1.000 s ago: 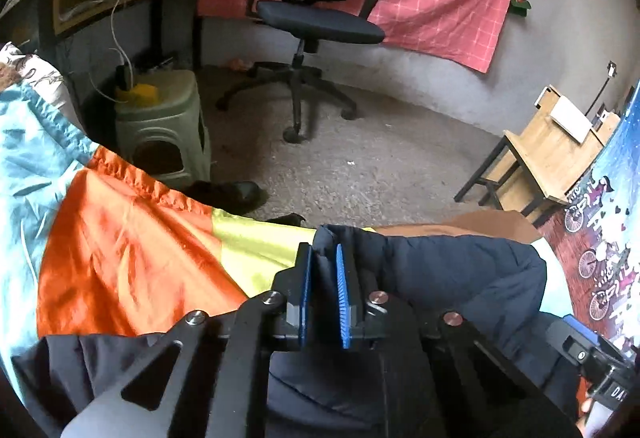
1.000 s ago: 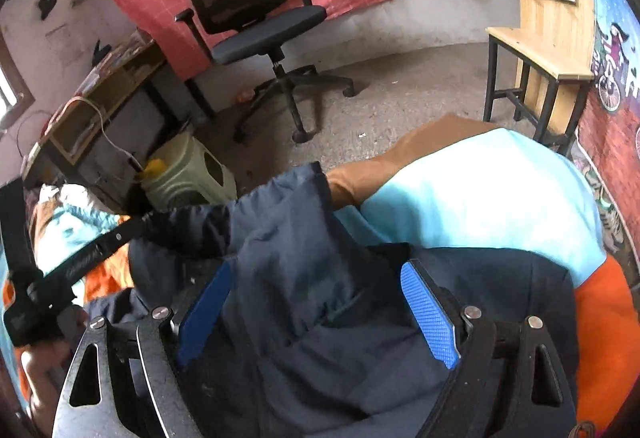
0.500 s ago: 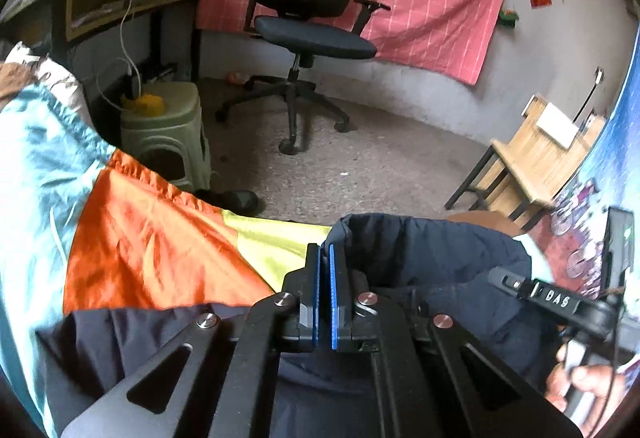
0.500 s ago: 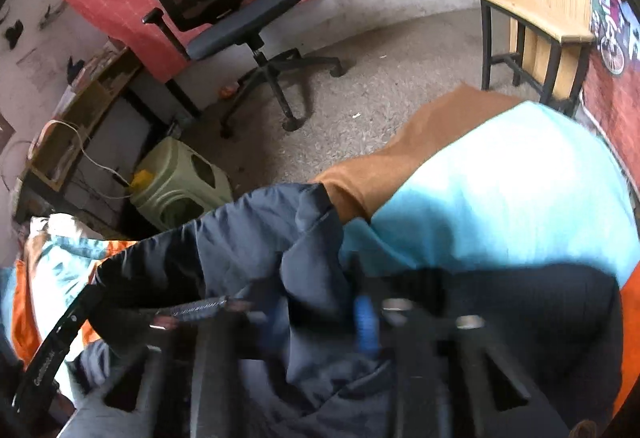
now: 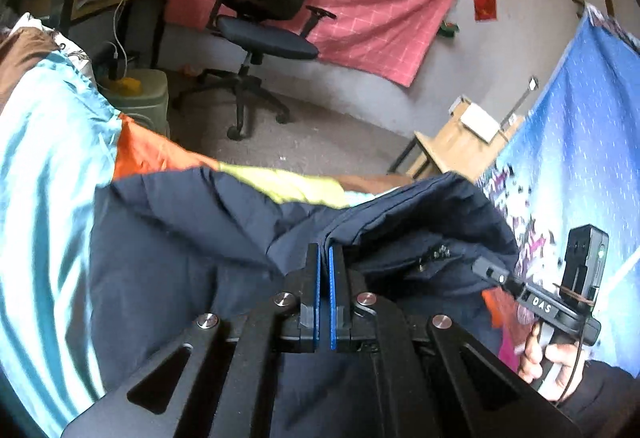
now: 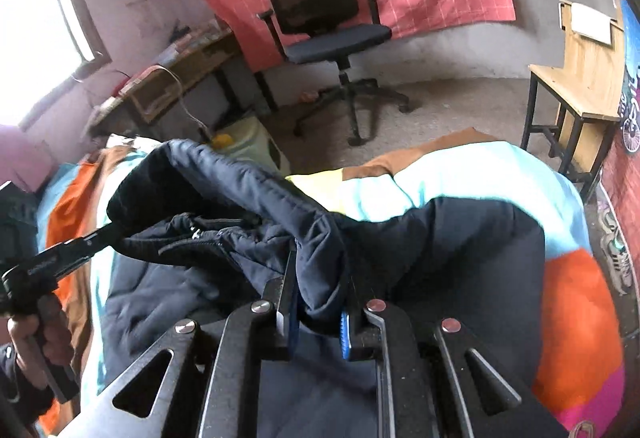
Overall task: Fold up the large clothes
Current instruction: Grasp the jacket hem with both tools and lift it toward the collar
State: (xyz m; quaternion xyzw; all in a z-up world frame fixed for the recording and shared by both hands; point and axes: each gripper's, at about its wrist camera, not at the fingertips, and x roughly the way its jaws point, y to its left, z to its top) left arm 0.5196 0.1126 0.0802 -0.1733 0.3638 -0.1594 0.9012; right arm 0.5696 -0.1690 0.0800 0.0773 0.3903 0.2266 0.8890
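Left gripper (image 5: 324, 258) pinched tight on the navy jacket (image 5: 180, 262) edge, right gripper (image 6: 318, 278) clamped on a thick bunch of it, jacket lifted over the bedspread (image 6: 472, 173); judgement: carry both edges level and taut before laying down.

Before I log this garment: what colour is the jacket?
Dark navy jacket, clearest in the right wrist view.

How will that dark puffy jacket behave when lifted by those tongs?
Probably floppy: the navy jacket sags between the left tongs and right tongs. Its quilted padding looks light but bulky. The smooth shell may be slippery, though both tongs appear to pinch it firmly.
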